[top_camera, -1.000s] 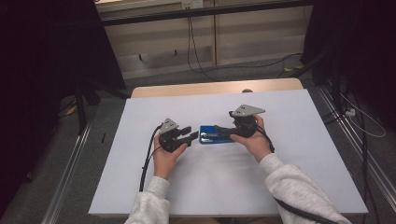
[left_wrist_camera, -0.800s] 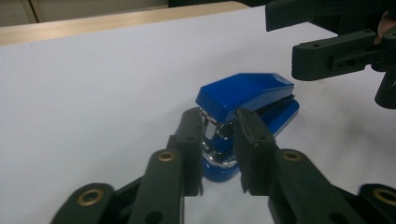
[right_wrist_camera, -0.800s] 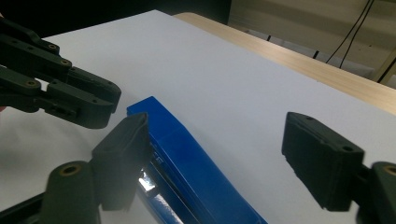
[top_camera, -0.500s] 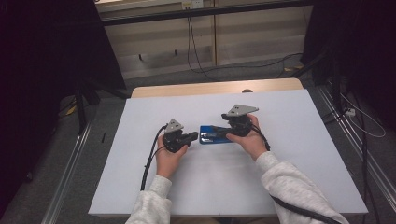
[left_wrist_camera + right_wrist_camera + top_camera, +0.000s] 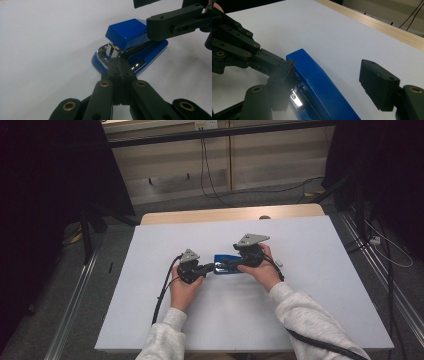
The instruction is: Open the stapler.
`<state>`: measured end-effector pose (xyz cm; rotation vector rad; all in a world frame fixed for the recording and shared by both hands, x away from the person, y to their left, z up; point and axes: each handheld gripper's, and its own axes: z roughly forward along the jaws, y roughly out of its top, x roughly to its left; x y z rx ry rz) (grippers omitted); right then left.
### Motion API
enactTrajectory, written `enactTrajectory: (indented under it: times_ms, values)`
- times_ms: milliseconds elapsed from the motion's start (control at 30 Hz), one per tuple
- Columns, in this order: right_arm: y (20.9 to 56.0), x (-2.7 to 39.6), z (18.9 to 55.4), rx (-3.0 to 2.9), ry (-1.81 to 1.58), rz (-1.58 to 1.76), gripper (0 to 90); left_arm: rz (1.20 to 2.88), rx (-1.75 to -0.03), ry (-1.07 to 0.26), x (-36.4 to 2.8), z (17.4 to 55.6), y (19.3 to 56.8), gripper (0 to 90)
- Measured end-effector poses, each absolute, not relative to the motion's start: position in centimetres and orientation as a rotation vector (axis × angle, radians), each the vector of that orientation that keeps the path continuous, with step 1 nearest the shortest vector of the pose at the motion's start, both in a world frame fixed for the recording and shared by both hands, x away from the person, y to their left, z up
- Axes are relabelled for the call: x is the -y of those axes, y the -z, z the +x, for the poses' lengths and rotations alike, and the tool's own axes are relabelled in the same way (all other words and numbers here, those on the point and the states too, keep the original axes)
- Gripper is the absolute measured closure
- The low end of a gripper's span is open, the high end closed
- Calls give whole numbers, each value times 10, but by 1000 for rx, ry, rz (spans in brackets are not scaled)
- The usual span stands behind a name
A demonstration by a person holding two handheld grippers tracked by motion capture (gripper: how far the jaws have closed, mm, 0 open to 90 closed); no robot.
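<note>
A white sheet [image 5: 250, 320] covers a wooden table [image 5: 210, 215] set before pale wall panels, with cables on the grey floor and dark curtains at both sides. The stapler [image 5: 226, 266] (blue, with a chrome plate at its mouth) lies flat near the sheet's middle, between the two hands. The left gripper [image 5: 119, 65] has its jaws closed together, tips at the stapler's mouth; whether they pinch anything there I cannot tell. The right gripper [image 5: 327, 86] straddles the stapler's top, jaws just widened, one pad beside it, the other clear.
</note>
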<state>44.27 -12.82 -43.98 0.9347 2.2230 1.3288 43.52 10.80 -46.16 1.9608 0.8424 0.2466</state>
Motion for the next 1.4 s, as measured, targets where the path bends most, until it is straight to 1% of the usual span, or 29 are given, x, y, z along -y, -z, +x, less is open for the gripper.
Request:
enactTrajectory:
  times_ms: [867,1033,1233,1400]
  values:
    - [447,125,443,-2252,-1291,921,265,1956,-847,-252,-104,436,462,900]
    - [447,121,445,-2272,-1273,900,265,1977,-827,-231,-101,435,462,900]
    - [448,119,448,-2300,-1259,879,286,1989,-821,-223,-96,434,462,900]
    - [447,115,450,-2349,-1232,811,369,1988,-820,-222,-96,435,463,900]
